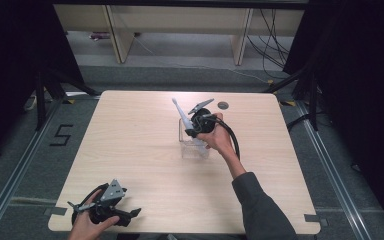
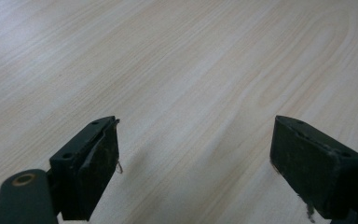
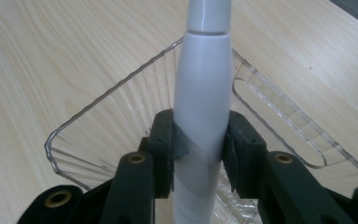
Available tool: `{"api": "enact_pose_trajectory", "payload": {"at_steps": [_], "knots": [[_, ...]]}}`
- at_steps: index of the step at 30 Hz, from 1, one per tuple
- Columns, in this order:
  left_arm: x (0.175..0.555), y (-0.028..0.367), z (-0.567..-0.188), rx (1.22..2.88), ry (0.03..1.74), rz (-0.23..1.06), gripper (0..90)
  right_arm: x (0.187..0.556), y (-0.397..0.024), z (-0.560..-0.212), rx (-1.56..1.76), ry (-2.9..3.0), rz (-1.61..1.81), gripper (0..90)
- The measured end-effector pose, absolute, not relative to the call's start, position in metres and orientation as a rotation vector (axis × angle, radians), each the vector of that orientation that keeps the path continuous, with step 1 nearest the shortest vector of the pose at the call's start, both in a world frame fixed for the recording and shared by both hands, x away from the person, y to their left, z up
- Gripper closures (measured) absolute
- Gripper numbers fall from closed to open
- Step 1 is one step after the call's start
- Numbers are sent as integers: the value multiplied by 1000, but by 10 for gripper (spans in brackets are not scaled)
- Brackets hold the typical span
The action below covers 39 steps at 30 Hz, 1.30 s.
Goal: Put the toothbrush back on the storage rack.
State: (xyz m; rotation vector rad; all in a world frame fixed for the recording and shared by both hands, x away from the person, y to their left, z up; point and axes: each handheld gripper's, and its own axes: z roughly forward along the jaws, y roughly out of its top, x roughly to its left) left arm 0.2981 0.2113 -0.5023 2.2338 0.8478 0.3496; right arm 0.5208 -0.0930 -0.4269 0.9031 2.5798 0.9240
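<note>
- The tabletop [image 2: 205,60] looks like pale wood-grain laminate, smooth with a soft sheen.
- The container [image 3: 98,126] is clear, glossy plastic with fine ribs in its walls.
- The toothbrush handle [image 3: 203,107] is smooth white plastic, satin.
- The left tool [image 2: 196,163] has matt black pads, scuffed and frayed at the edges.

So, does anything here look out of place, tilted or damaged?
Nothing looks spilled or broken. The white electric toothbrush leans at a slant in the clear plastic container, but only because the right hand-held gripper is clamped on its handle. The left hand-held gripper sits open above bare table.
</note>
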Motion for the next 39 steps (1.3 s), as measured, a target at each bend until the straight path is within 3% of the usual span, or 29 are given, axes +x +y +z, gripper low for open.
{"api": "enact_pose_trajectory", "payload": {"at_steps": [32,39], "knots": [[298,211,-503,2233,844,346,151,522,-92,-432,1035,2623,887,649],[298,211,-503,2234,844,346,151,522,-93,-430,1021,2600,876,589]]}}
